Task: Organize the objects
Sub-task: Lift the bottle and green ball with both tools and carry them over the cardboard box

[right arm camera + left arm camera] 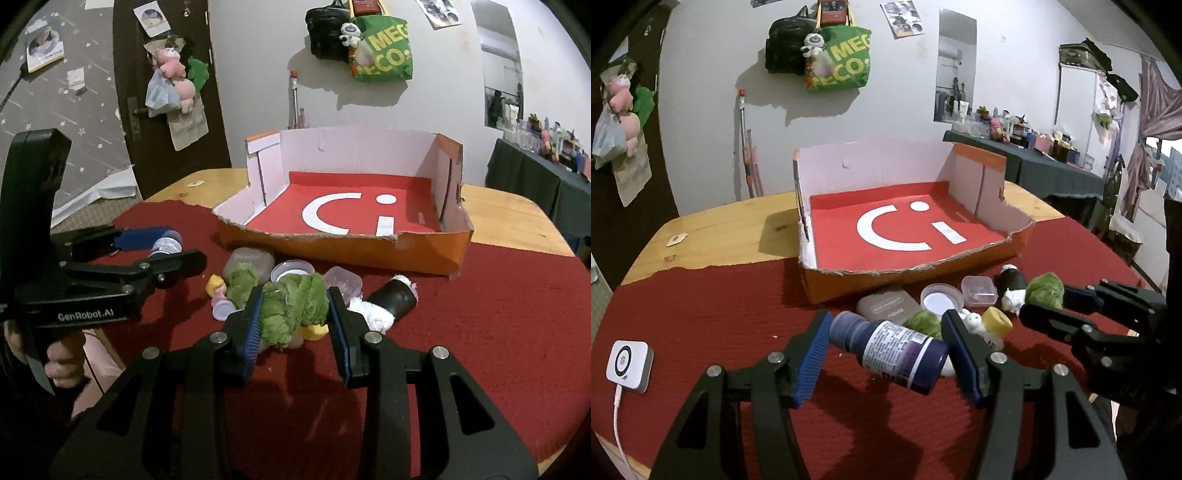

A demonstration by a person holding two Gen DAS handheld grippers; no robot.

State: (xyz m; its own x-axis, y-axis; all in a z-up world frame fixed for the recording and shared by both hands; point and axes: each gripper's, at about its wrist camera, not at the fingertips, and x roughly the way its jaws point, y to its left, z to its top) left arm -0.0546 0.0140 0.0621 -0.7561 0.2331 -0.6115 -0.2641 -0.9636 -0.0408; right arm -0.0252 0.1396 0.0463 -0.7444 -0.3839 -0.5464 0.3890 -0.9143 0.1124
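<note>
Holding a blue bottle [890, 352] sideways, my left gripper [886, 350] squeezes it end to end, above the red mat [720, 295]. My right gripper [295, 317] is pinched tight on a green fuzzy toy [291, 306]. More small things [960, 299] lie in a heap past both grippers. At twelve o'clock sits the box [990, 254], with nothing in it.

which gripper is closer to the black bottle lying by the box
Right. The right gripper, clamped on a green fuzzy thing, is just beside the black bottle; the left gripper, holding a blue bottle, is farther across the pile.
</note>
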